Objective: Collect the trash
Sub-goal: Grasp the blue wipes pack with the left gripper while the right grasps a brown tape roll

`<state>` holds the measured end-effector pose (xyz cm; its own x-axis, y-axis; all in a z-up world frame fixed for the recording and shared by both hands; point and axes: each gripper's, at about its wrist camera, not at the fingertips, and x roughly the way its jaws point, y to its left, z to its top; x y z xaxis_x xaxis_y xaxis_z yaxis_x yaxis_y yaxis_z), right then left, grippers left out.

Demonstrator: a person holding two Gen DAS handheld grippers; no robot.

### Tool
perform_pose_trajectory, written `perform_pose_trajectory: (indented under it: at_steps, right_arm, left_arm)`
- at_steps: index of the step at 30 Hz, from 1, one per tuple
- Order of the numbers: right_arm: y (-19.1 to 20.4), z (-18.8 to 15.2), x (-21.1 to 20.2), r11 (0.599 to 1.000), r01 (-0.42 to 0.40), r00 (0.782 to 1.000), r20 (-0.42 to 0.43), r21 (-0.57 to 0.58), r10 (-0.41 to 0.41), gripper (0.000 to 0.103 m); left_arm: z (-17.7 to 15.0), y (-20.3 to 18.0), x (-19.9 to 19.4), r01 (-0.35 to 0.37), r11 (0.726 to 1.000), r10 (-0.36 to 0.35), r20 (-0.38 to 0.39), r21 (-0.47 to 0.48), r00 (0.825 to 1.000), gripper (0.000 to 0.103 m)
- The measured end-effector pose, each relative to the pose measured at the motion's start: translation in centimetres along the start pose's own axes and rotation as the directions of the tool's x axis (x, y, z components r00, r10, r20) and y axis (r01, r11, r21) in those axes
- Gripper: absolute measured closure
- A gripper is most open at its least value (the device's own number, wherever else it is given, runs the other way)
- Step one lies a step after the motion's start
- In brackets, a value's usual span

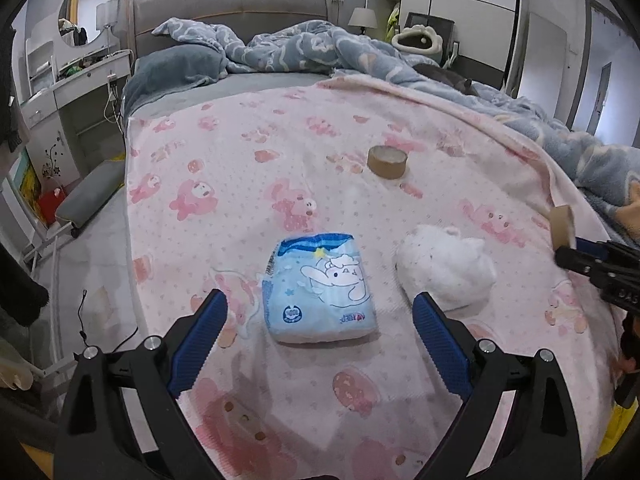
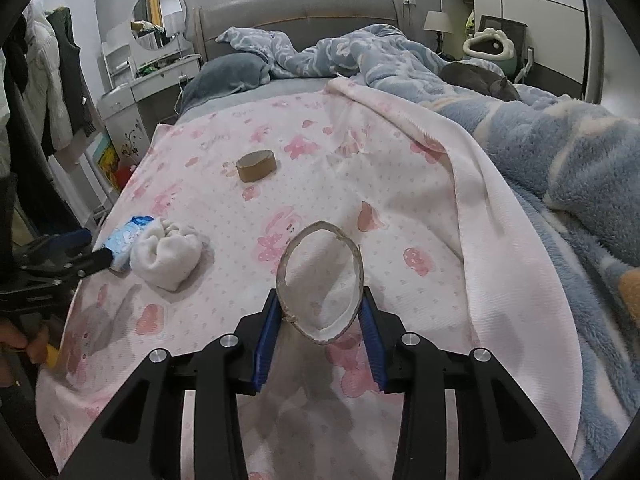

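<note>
A light-blue tissue packet (image 1: 320,286) lies flat on the pink blanket (image 1: 240,168). My left gripper (image 1: 320,300) hovers just in front of it, jaws wide open and empty. A balled white cloth (image 1: 444,268) sits right of the packet. Farther back lies a brown tape roll (image 1: 387,161). My right gripper (image 2: 320,300) is shut on an empty cardboard tape ring (image 2: 320,284), squeezed into an oval and lifted off the blanket. The ring (image 1: 562,226) also shows at the right edge of the left wrist view. The right wrist view shows the cloth (image 2: 166,254), packet (image 2: 128,240), tape roll (image 2: 256,166) and left gripper (image 2: 86,250).
A rumpled blue fleece blanket (image 2: 560,152) is heaped along the right side of the bed, with a grey cat (image 2: 480,76) lying on it. The bed's left edge drops to the floor, where a grey stool (image 1: 90,196) and a white dressing table (image 1: 76,92) stand.
</note>
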<state>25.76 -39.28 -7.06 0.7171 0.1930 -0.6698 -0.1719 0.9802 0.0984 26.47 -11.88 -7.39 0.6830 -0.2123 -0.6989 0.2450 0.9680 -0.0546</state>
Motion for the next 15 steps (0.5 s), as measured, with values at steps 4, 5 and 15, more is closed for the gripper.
perform_pose_trajectory:
  at_steps: [4,5,15]
  right_arm:
    - [-0.4,0.0,-0.7,1.0,-0.024,1.0,0.021,0.019,0.023,0.063]
    - [-0.6,-0.1,-0.8,0.999,-0.032,0.999,0.027,0.029,0.032,0.063]
    - [-1.8,-0.4,-1.9,0.997,-0.056,0.997,0.047,0.053,0.053,0.064]
  left_arm:
    - [0.0,-0.4,0.8,-0.016,1.0,0.016,-0.017,0.008,1.0,0.008]
    - [0.0,-0.4,0.9,-0.017,1.0,0.017,-0.018,0.006,1.0,0.008]
    - [-0.3,-0.9,2.9,-0.029,1.0,0.03,-0.068,0.01,0.997,0.023]
